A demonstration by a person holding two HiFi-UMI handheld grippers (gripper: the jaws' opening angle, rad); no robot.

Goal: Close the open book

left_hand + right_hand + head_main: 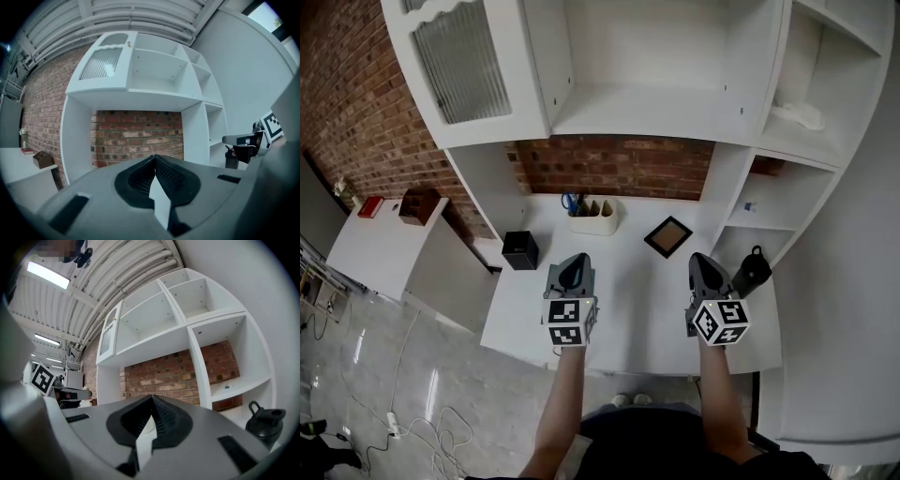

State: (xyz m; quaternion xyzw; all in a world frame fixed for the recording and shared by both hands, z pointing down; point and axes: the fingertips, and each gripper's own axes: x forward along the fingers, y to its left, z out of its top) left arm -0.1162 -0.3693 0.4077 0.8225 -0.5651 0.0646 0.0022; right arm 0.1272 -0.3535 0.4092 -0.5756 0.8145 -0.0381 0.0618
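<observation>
Book point(667, 236) flat on desk point(619, 281), long axis slanting back-right.

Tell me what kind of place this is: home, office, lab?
Probably a staged home-study corner inside a lab or workshop. There is a white desk with built-in shelves against a brick wall, a pen holder on it, and loose cables trailing beside it.

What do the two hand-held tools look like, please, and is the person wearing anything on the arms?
The left tool and right tool match: smooth grey shells tapering to black pads with a fine ribbed texture. Each carries a cube printed with black-and-white square markers. No cables show. The forearms are bare, without sleeves; dark clothing shows below.
</observation>
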